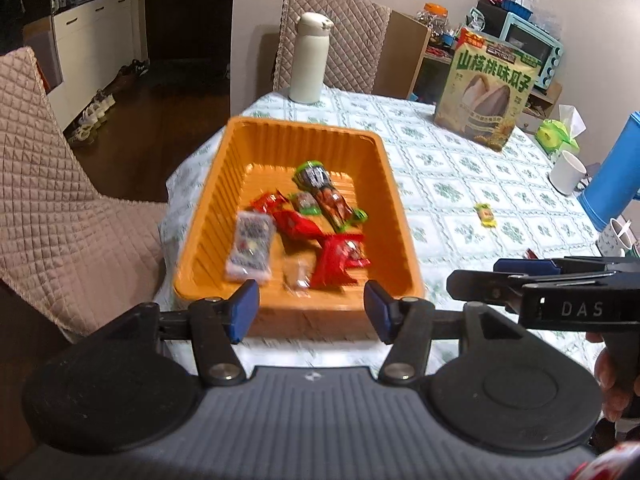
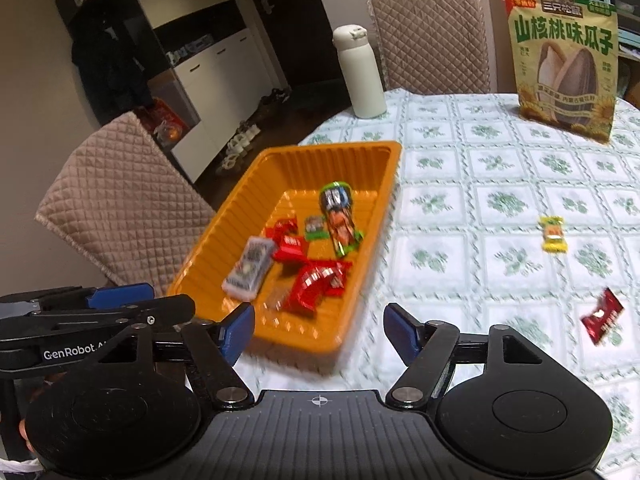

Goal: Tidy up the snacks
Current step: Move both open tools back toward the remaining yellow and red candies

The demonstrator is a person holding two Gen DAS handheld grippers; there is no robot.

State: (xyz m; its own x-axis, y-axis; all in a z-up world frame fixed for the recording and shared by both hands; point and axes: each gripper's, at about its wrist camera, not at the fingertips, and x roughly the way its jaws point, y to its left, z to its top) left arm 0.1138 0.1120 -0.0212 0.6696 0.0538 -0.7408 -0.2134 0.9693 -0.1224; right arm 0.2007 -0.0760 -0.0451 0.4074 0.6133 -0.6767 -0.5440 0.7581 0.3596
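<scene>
An orange tray [image 1: 396,184] [image 2: 224,216] sits at the table's left edge and holds several wrapped snacks: red packets [image 1: 338,258] [image 2: 318,282], a green bar [image 1: 332,200] [image 2: 340,220] and a grey-white packet [image 1: 250,248] [image 2: 250,266]. My left gripper [image 1: 311,312] is open over the tray's near rim, nothing between its blue pads. My right gripper [image 2: 319,334] is open at the tray's near right corner, also empty; it shows from the side [image 1: 516,276] in the left wrist view. A yellow snack [image 1: 486,215] [image 2: 554,234] and a dark red snack [image 2: 602,316] lie loose on the tablecloth.
A white flask [image 1: 308,60] [image 2: 360,72] stands at the far edge, a large sunflower-seed bag [image 1: 486,96] [image 2: 568,60] behind on the right. A white mug [image 1: 568,172] and blue jug [image 1: 616,172] stand at right. Quilted chairs [image 1: 60,200] [image 2: 120,196] flank the table.
</scene>
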